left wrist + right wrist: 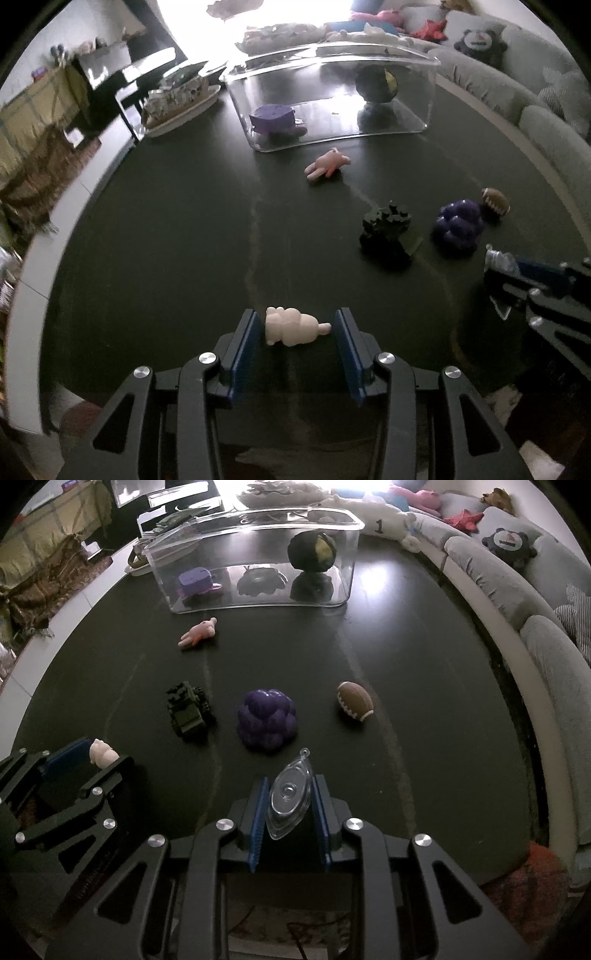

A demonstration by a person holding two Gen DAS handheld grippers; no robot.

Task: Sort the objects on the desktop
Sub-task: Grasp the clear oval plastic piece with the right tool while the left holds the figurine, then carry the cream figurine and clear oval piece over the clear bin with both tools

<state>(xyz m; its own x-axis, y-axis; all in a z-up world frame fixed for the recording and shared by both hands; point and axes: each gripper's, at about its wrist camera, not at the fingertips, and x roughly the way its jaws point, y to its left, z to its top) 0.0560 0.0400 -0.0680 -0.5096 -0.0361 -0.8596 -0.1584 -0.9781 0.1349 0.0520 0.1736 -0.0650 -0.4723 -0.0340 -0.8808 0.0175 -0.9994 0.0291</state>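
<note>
left gripper (297, 328) angled down twd the table (166, 240), jaws apart w/ a pale figurine (293, 326) between. right gripper (290, 805) angled down too, clamped on a clear capsule (290, 797).

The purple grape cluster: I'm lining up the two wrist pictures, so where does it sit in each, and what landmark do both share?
Left wrist view: the grape cluster lies at right of centre, between the green tank and the football.
Right wrist view: the grape cluster lies near the middle, just ahead of the right tool.
Shared landmark: the clear bin at the table's far side.
</note>
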